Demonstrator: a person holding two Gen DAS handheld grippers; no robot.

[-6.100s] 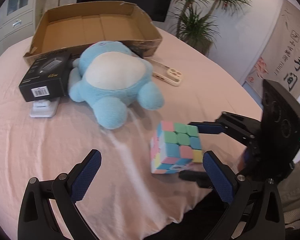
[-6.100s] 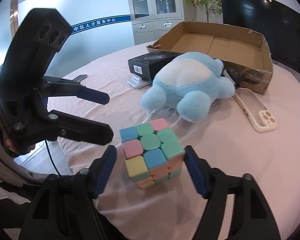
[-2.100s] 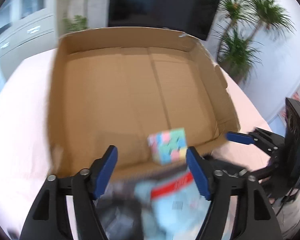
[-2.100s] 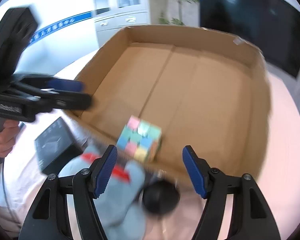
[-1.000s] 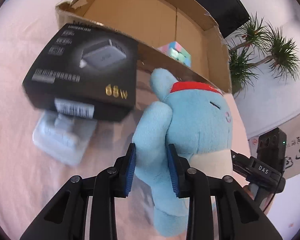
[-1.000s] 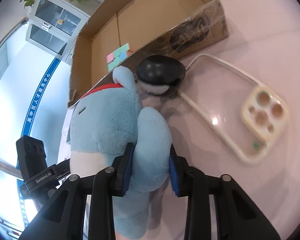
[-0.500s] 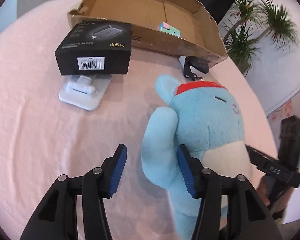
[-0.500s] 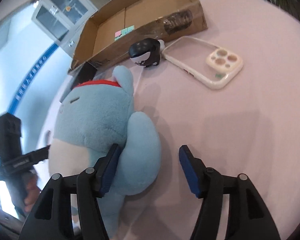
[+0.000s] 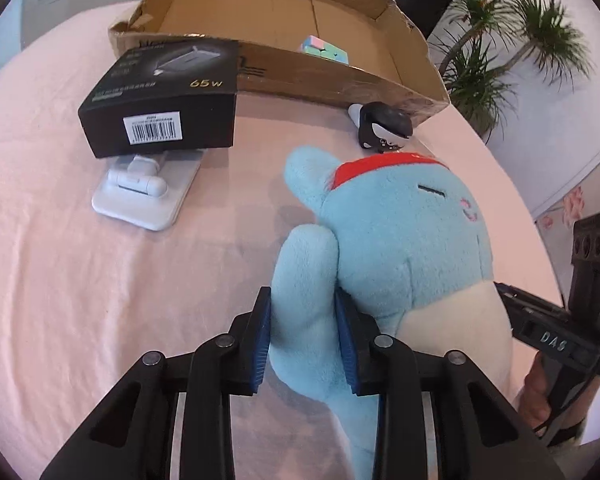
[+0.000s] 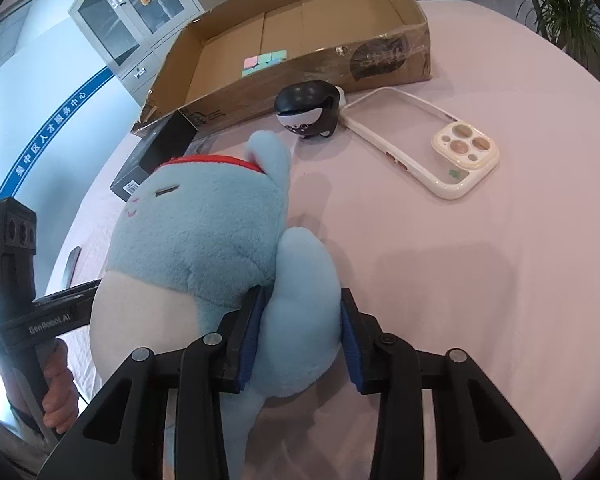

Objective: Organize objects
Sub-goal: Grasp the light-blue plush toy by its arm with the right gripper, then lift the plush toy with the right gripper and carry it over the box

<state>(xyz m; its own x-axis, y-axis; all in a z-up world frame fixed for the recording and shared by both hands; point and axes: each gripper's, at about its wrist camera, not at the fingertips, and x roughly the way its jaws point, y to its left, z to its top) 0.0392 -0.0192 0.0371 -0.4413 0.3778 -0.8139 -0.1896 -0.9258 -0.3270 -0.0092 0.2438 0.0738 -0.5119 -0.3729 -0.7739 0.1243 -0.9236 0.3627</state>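
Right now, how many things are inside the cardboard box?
1 visible: the pastel puzzle cube sits inside the cardboard box, close behind its near wall. That wall hides part of the floor, so something low could be unseen.

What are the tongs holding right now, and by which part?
Both hold the blue plush toy: left tongs shut on one arm, right tongs on the other.

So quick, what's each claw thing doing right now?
Left gripper: closed on one arm of the blue plush toy.
Right gripper: closed on its other arm.

The cardboard box's (image 9: 328, 76) near wall hides most of the pastel cube (image 9: 323, 49) inside it.
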